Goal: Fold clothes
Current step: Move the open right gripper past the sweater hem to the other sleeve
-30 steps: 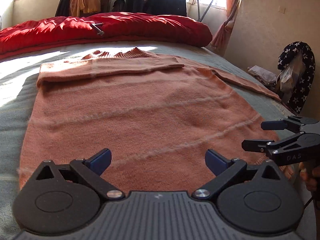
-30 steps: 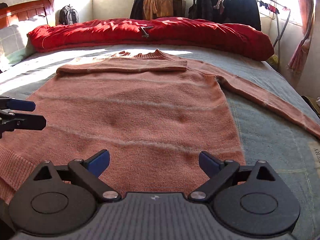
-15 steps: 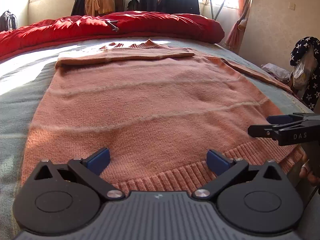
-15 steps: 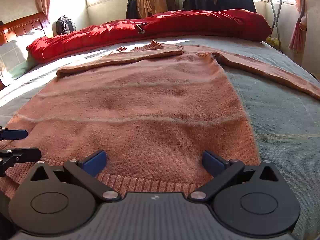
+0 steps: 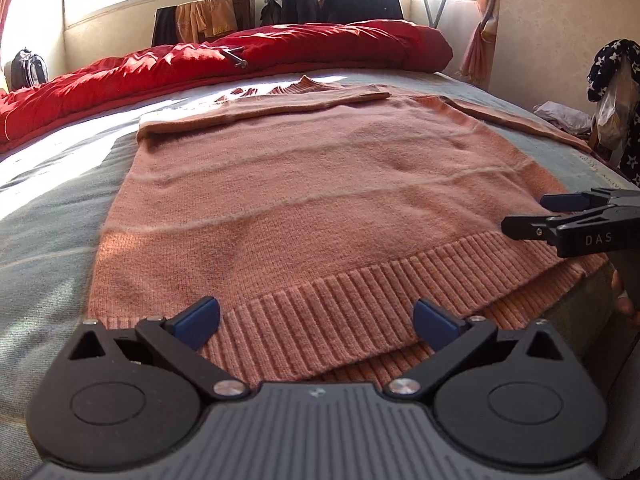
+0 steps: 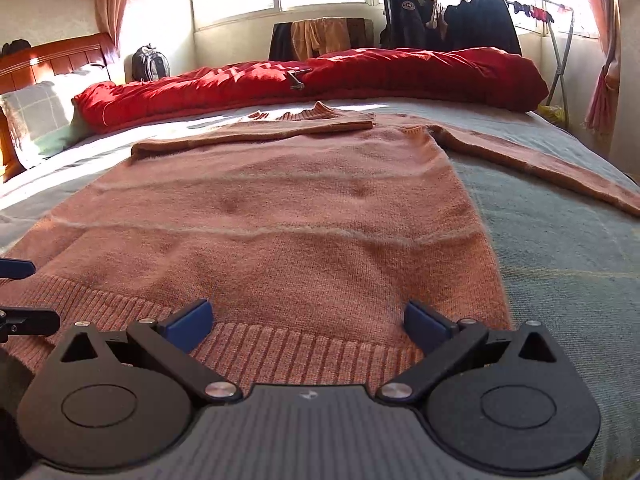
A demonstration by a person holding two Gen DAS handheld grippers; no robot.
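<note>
Left wrist view: a salmon-pink sweater (image 5: 312, 200) lies flat on a grey bed (image 5: 48, 216), one sleeve folded across the chest, ribbed hem (image 5: 320, 320) nearest. Both the left claw (image 5: 316, 322) and the right claw (image 6: 306, 320) gape wide at the hem. To fold well, pinch both hem corners evenly, gathering both layers, then lift together.

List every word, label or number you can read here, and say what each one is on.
"DAS": pale letters on the black side of the right gripper, seen in the left wrist view.
Round patch on the dark jacket on the rack: too small to read.
Print on the bed edge: too blurred to read.
</note>
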